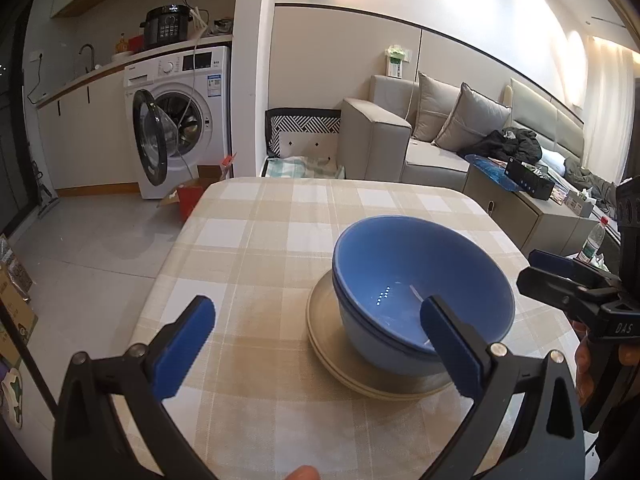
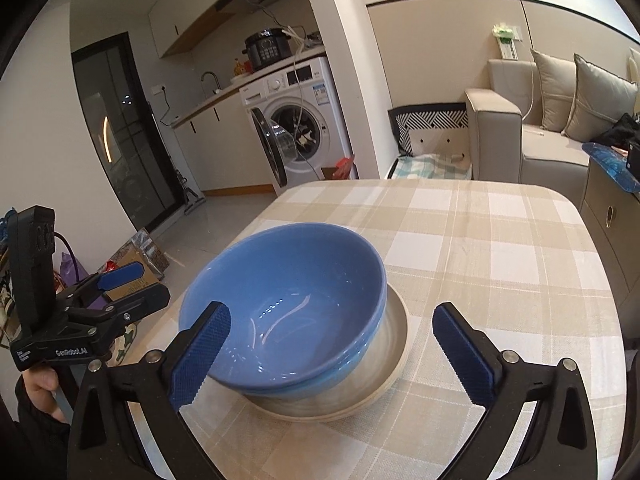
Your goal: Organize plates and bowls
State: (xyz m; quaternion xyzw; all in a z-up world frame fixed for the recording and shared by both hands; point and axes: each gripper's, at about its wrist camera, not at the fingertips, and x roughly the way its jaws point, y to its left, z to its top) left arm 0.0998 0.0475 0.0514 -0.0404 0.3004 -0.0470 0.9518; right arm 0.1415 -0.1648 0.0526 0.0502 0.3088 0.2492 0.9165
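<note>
Near the middle of the checked table (image 1: 248, 240), two blue bowls (image 1: 420, 280) sit nested on stacked beige plates (image 1: 324, 332), while the left claw (image 1: 316, 344) and the right claw (image 2: 332, 348) stand wide open, holding nothing, on either side of the stack.

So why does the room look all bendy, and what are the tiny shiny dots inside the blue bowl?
Left wrist view: the fisheye lens curves the walls and darkens the corners; the dots in the blue bowl are a lamp's reflection in the glaze. Right wrist view: same bending, with streaky glare in the bowl and a bright ceiling glow.
</note>
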